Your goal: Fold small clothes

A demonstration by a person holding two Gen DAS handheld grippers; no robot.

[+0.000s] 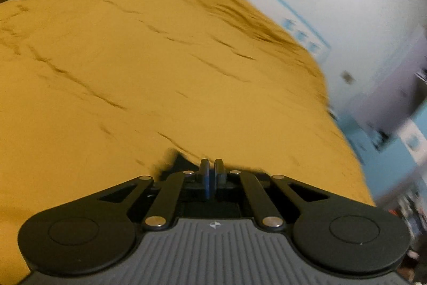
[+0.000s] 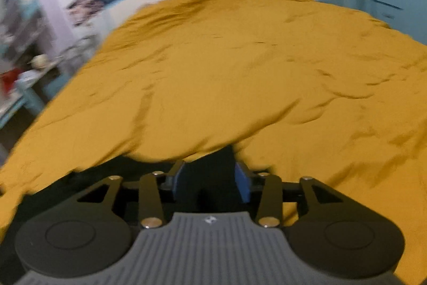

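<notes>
On my left, the left gripper (image 1: pixel 211 167) had its two fingers pressed nearly together, with only a sliver of blue pad showing between them. A scrap of dark garment (image 1: pixel 176 160) poked out just to the left of the tips, but motion blur kept me from telling whether the cloth was actually pinched or merely lying beside the fingers. That gripper sat low and roughly level over the mustard bedspread (image 1: pixel 133 71), pointing along the bed toward the far wall.

To the right, the right gripper (image 2: pixel 210 178) was spread wide, its blue pads (image 2: pixel 243 184) standing well apart. The dark cloth (image 2: pixel 210 164) lay between and beneath them on the bedspread (image 2: pixel 240 71), running off under the gripper body toward the left edge of that view. Nothing was clamped there. This gripper also hovered low, aimed up the bed.

I judged the garment to be light, limp and easily bunched, with no stiffness to hold a crease on such a soft, rumpled surface. A hem or corner would be the best hold, since a pinch mid-panel would only gather it into a lump.
</notes>
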